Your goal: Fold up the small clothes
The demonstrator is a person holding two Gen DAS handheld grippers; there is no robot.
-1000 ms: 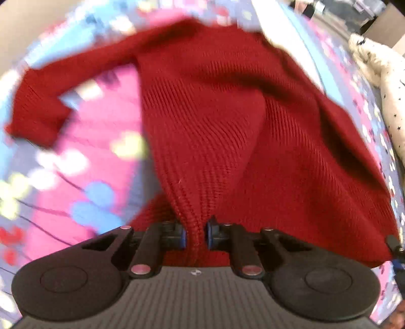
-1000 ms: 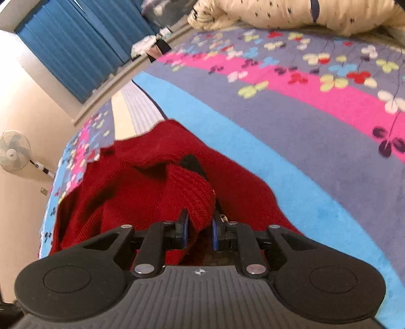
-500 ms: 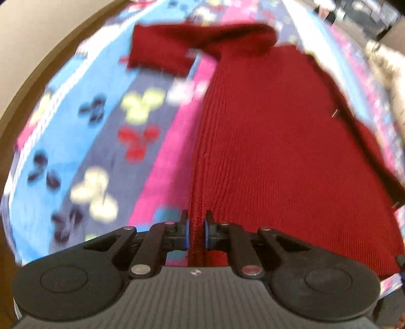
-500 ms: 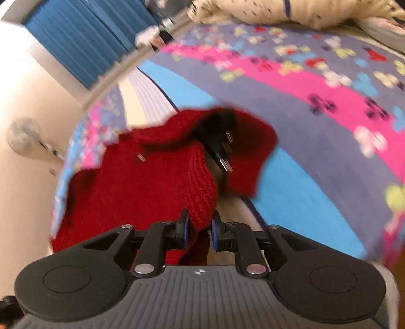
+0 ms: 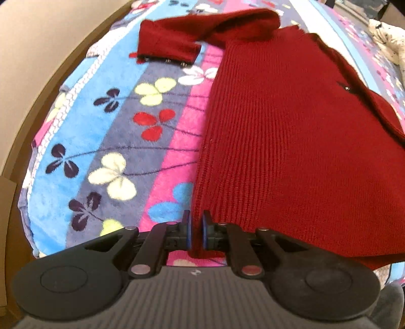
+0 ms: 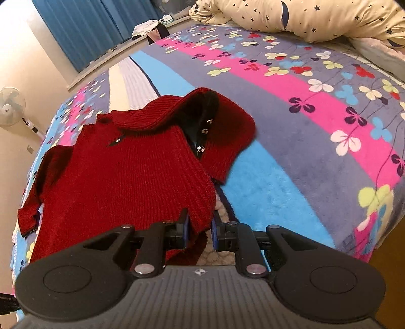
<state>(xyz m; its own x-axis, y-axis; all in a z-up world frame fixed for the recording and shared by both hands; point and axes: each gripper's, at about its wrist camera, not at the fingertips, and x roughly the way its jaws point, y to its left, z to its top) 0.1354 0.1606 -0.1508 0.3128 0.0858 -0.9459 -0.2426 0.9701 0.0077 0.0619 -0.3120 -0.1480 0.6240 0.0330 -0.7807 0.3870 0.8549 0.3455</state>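
A small dark red knit cardigan [image 5: 291, 131] lies spread on the flowered blanket [image 5: 108, 141], back side up, one sleeve [image 5: 172, 40] bent out at the far left. My left gripper [image 5: 196, 231] is shut on the cardigan's near left hem corner. In the right wrist view the cardigan [image 6: 126, 174] lies flat with its far sleeve [image 6: 227, 131] folded out and snap buttons showing. My right gripper [image 6: 198, 229] is shut on the near right hem corner, jaws a bit apart around the thick knit.
The bed's near edge runs just under both grippers. A star-print duvet [image 6: 316, 17] is heaped at the bed's far side. Blue curtains [image 6: 83, 25] and a standing fan [image 6: 11, 106] are beyond the bed. A wooden bed frame [image 5: 50, 76] borders the blanket's left edge.
The cardigan was hanging bunched in the air a second ago. Both grippers have lowered and pulled it toward the near edge, and it now lies flat on the blanket.
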